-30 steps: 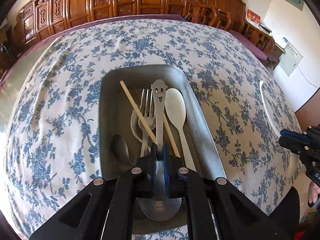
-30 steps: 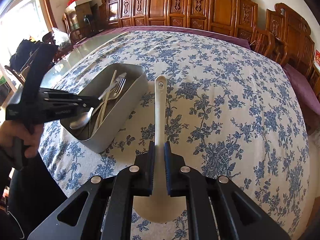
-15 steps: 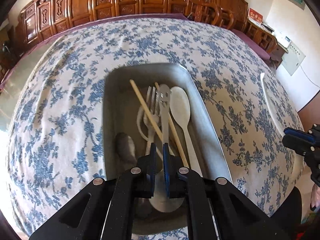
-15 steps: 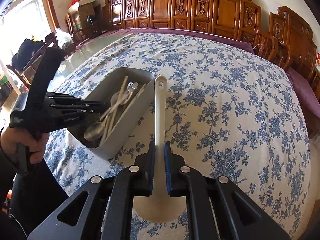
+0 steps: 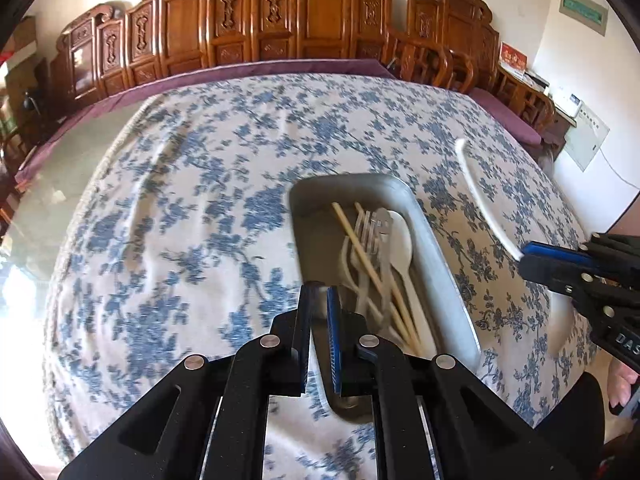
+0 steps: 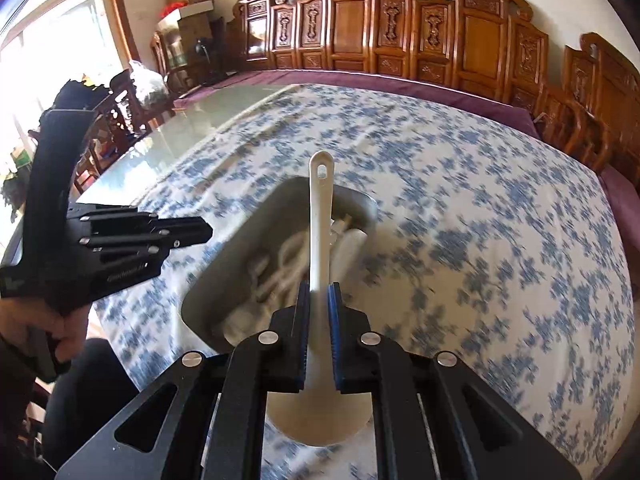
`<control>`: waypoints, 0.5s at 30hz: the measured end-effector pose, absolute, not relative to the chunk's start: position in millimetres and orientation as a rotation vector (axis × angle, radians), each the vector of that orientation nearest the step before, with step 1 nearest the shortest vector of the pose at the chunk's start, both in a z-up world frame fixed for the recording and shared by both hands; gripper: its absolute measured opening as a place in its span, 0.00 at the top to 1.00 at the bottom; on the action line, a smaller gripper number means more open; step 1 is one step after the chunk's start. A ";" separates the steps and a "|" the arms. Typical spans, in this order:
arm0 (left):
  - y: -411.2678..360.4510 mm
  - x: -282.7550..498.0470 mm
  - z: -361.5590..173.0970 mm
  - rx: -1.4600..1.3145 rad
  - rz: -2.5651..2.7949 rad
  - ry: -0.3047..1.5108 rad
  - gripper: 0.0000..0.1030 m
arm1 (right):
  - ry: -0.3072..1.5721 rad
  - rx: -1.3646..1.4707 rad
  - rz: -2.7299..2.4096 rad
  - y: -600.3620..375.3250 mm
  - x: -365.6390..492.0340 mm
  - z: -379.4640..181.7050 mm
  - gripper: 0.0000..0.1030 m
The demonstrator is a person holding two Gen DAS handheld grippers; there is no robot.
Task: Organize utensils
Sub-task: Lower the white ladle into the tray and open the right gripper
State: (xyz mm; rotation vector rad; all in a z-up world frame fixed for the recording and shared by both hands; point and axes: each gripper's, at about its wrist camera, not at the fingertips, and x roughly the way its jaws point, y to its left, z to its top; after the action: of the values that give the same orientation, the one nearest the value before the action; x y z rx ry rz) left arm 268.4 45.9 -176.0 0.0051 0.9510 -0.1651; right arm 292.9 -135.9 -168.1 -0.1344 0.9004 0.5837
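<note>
A grey metal tray [image 5: 444, 264] on the flowered tablecloth holds chopsticks [image 5: 372, 264], forks, a white spoon [image 5: 402, 240] and a metal spoon with a face cut into its handle [image 5: 383, 222]. My left gripper [image 5: 318, 294] is above the tray's near left corner, shut, with nothing between its fingers. My right gripper [image 6: 318, 292] is shut on the handle of a white ladle [image 6: 320, 216]. It holds the ladle over the tray [image 6: 236, 252], bowl toward me. In each wrist view the other gripper shows: the right gripper [image 5: 524, 256] and the left gripper [image 6: 206, 234].
The blue-flowered tablecloth [image 5: 180, 240] covers most of a glass-topped table [image 6: 160, 152], which is bare at the left. Carved wooden chairs [image 6: 400, 32] line the far side. A person's hands [image 6: 36, 320] grip both handles at the near edge.
The left gripper let go of the metal spoon, which now lies in the tray, then drew back up and to the left. The right gripper carried the white ladle left, over the tray.
</note>
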 end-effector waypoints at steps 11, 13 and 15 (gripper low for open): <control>87.2 260.1 -166.6 -0.002 -0.122 0.939 0.92 | 0.951 -0.097 0.610 -80.1 318.0 -184.2 0.89; 93.3 258.9 -166.1 -0.003 -0.115 0.940 0.88 | 0.971 -0.090 0.603 -74.1 324.5 -192.2 0.89; 98.4 258.1 -167.3 -0.002 -0.107 0.942 0.88 | 0.991 -0.088 0.595 -69.6 329.9 -200.8 0.89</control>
State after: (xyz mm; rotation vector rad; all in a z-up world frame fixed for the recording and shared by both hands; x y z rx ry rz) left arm 258.1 98.4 -167.3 -0.0016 0.9418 -0.1069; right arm 329.9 -69.6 -200.8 -0.0881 0.9915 0.5951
